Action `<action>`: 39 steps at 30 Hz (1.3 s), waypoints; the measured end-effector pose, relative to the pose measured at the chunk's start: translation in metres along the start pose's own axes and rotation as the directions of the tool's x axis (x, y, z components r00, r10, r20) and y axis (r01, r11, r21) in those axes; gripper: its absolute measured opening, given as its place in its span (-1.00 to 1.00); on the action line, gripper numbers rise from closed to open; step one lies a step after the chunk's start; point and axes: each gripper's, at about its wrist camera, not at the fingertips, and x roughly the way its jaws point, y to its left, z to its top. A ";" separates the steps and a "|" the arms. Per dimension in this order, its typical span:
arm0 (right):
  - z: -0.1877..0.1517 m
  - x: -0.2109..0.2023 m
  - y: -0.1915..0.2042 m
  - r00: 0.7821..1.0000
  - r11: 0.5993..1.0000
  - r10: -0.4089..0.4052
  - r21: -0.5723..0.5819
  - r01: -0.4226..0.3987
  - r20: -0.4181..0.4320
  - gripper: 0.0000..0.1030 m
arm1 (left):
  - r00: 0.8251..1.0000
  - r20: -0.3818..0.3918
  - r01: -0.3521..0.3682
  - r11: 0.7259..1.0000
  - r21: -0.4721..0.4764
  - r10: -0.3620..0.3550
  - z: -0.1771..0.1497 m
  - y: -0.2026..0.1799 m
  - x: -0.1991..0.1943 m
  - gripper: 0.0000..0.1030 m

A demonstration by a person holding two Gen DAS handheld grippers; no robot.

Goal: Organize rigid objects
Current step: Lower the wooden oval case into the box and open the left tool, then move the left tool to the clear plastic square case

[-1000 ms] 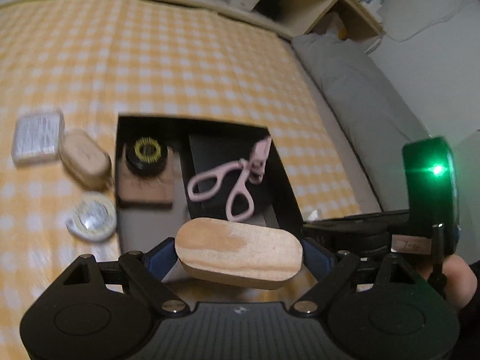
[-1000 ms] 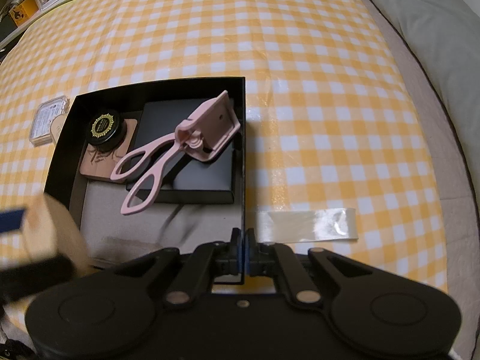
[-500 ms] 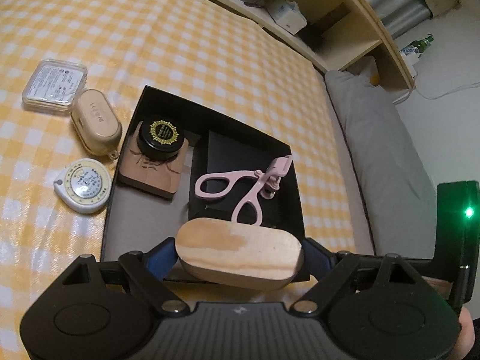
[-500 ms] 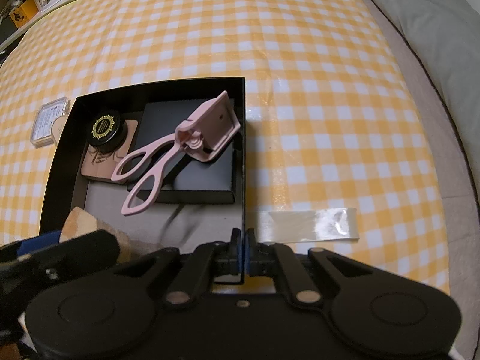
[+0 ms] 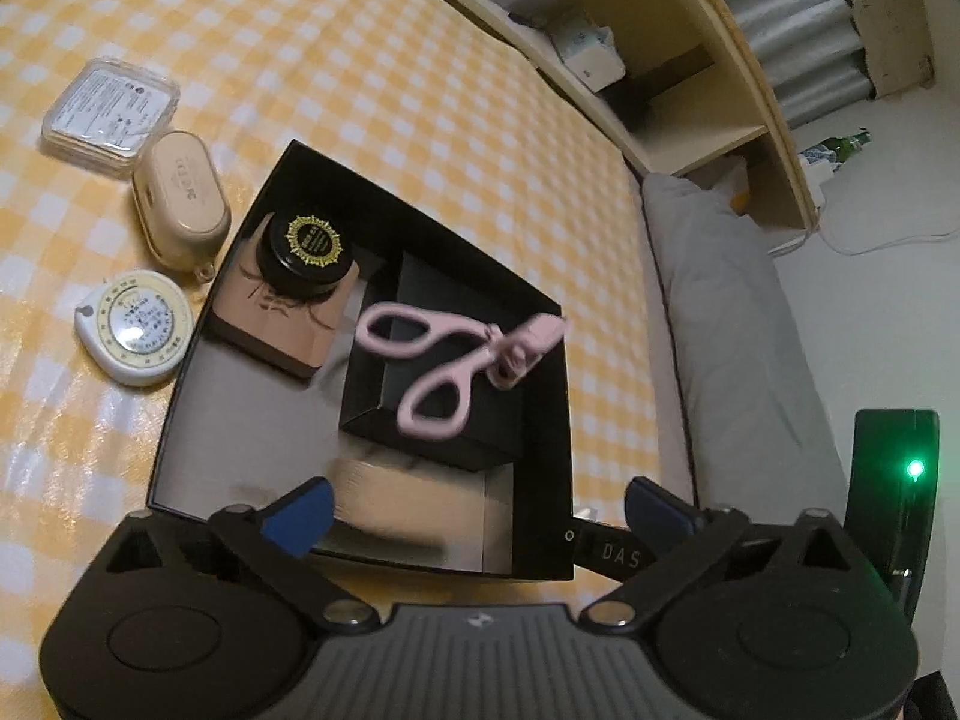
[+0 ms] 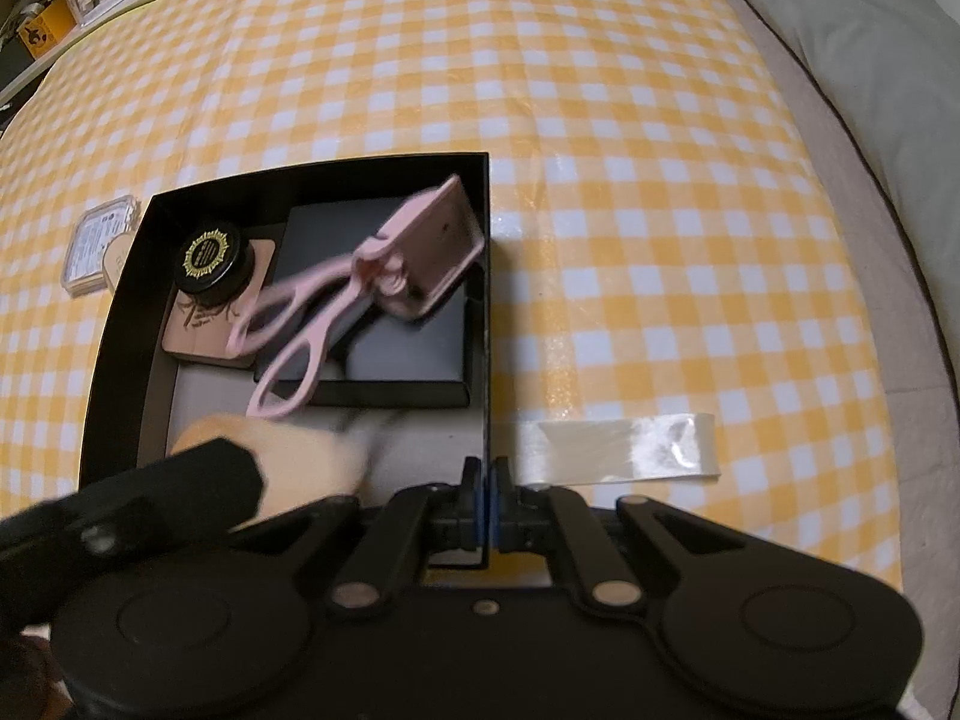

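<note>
**Wooden block released into the black tray; right jaws clamped on the tray wall**

The left gripper (image 5: 474, 510) hovers over the near end of the black tray (image 5: 180, 414), jaws spread wide with nothing between them. Below them the wooden block (image 6: 300, 456), motion-blurred in both views, lies or is landing on the tray's grey floor along its near wall; whether it has settled cannot be told. The right gripper (image 6: 485, 501) is clenched on the tray's thin wall near its near right corner, apparently steadying it. Inside the tray, a pink eyelash curler (image 5: 450, 360) rests across a black inner box (image 5: 432, 402) on the right side, and a black jar with a gold emblem (image 5: 306, 249) sits on a brown card-like block (image 5: 270, 324) at the far left corner. Outside the tray's left wall, on the checked surface (image 6: 600, 120), lie a beige oval case (image 5: 180, 204), a round tape measure (image 5: 135, 327) and a clear plastic case (image 5: 111, 111). A clear tape strip (image 6: 618, 444) lies on the surface beside the tray's right wall.

Handling, by judgement: the block looks rigid, light and smooth-sided with rounded ends; gripping across its long flat sides at mid-length should hold it best. The remaining loose items appear stiff; the oval case's curved shell may slip, so a grip across its narrow width seems safest.
</note>
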 end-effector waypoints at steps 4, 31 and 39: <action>0.000 0.000 0.000 1.000 1.000 -0.001 -0.003 0.001 0.000 -0.95 | 1.000 -0.009 0.014 1.000 -0.003 -0.014 0.001 0.001 -0.002 0.96; 0.000 0.000 0.000 1.000 1.000 0.002 -0.001 -0.002 -0.001 -0.95 | 0.996 0.001 -0.083 0.977 0.196 0.085 0.000 -0.024 -0.042 0.85; 0.000 0.000 0.000 1.000 1.000 0.002 -0.001 -0.002 -0.002 -0.95 | 0.983 0.119 -0.173 0.930 0.325 0.142 0.014 -0.040 -0.068 0.85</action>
